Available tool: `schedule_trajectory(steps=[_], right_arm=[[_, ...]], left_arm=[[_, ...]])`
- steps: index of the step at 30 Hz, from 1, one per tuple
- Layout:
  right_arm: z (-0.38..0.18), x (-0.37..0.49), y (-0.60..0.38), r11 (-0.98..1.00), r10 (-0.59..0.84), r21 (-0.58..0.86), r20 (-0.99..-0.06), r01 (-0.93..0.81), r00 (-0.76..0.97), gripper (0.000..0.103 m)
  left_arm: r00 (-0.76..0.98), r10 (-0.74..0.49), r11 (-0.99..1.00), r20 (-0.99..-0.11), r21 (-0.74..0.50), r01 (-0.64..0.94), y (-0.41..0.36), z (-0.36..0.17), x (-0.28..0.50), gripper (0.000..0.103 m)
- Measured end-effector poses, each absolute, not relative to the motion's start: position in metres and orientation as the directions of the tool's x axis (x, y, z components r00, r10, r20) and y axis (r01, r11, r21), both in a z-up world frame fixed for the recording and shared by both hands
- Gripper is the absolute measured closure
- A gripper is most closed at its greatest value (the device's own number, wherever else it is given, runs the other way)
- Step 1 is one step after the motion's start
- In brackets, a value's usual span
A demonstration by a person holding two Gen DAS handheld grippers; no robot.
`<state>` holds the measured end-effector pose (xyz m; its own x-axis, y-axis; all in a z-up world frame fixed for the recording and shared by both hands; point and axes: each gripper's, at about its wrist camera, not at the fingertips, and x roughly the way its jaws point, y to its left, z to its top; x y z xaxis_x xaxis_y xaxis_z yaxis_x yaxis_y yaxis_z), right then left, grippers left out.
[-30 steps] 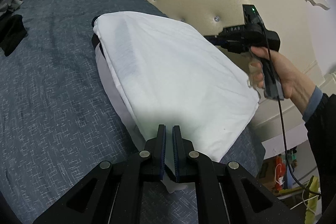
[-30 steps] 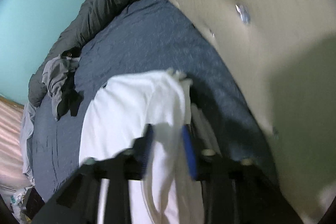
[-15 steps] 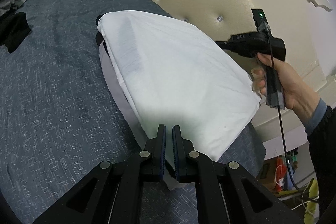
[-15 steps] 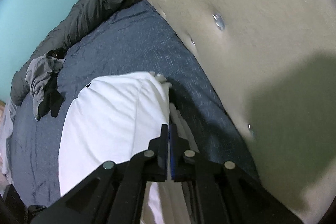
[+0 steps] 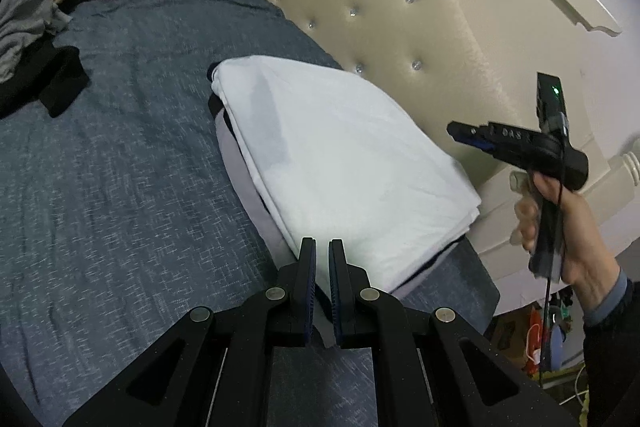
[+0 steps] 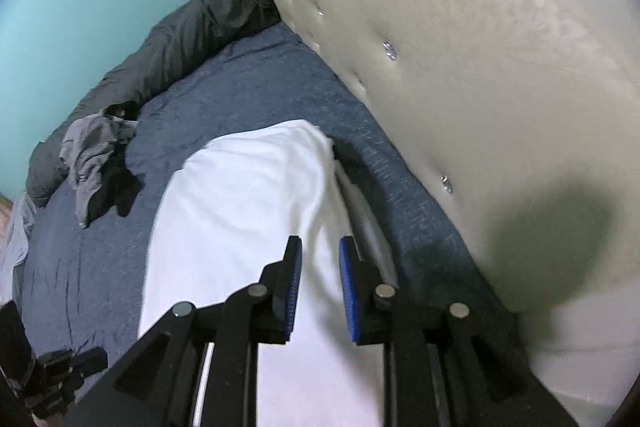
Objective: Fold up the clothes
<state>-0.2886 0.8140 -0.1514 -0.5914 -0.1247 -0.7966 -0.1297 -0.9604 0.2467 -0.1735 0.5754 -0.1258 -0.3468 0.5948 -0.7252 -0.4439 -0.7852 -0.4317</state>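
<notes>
Two grippers hover over the bed (image 5: 100, 187). Your left gripper (image 5: 322, 251) is clenched with nothing visibly pinched; the folded white garment (image 5: 340, 163) lies just ahead of it. Your right gripper (image 6: 320, 255) is opening above that garment, pads clear of the cloth. Expect soft, light, limp fabric in several layers; take it at a corner or doubled edge. Grey cloth (image 5: 256, 203) beneath it is mostly hidden, so you cannot tell what it is.

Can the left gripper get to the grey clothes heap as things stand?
Probably yes. The left gripper is shut and holds nothing, and only bare blue bedspread lies between it and the grey heap, though that sits far across the bed.
</notes>
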Motion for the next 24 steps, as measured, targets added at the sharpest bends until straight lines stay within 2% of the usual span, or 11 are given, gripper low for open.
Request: schedule_trajectory(steps=[3, 6, 9, 13, 17, 19, 24], right_arm=[[-0.142, -0.272, 0.804, -0.962, -0.124, 0.246, -0.785, -0.122, -0.607, 0.077], [-0.131, -0.252, 0.795, -0.961, -0.127, 0.253, -0.764, -0.114, -0.633, 0.066], [-0.121, -0.236, 0.787, -0.962, -0.12, 0.251, -0.753, -0.112, -0.647, 0.064], [-0.109, -0.215, 0.772, -0.966, -0.102, 0.233, -0.743, -0.113, -0.662, 0.049], [-0.099, -0.192, 0.761, -0.966, -0.088, 0.229, -0.729, -0.12, -0.678, 0.045], [-0.094, -0.181, 0.755, -0.968, -0.076, 0.22, -0.724, -0.125, -0.686, 0.038], [-0.078, -0.15, 0.739, -0.972, -0.035, 0.189, -0.702, -0.139, -0.711, 0.032]], left_arm=[[-0.36, 0.594, -0.786, -0.719, -0.426, -0.448, 0.571, -0.114, -0.164, 0.085], [-0.373, 0.594, -0.787, -0.713, -0.419, -0.452, 0.565, -0.1, -0.153, 0.084], [-0.386, 0.595, -0.786, -0.705, -0.41, -0.462, 0.562, -0.087, -0.141, 0.081], [-0.405, 0.601, -0.783, -0.689, -0.404, -0.473, 0.555, -0.066, -0.126, 0.074], [-0.423, 0.602, -0.782, -0.677, -0.392, -0.485, 0.547, -0.05, -0.112, 0.067], [-0.431, 0.602, -0.782, -0.672, -0.386, -0.49, 0.544, -0.044, -0.106, 0.064], [-0.457, 0.601, -0.783, -0.656, -0.368, -0.501, 0.533, -0.027, -0.089, 0.058]])
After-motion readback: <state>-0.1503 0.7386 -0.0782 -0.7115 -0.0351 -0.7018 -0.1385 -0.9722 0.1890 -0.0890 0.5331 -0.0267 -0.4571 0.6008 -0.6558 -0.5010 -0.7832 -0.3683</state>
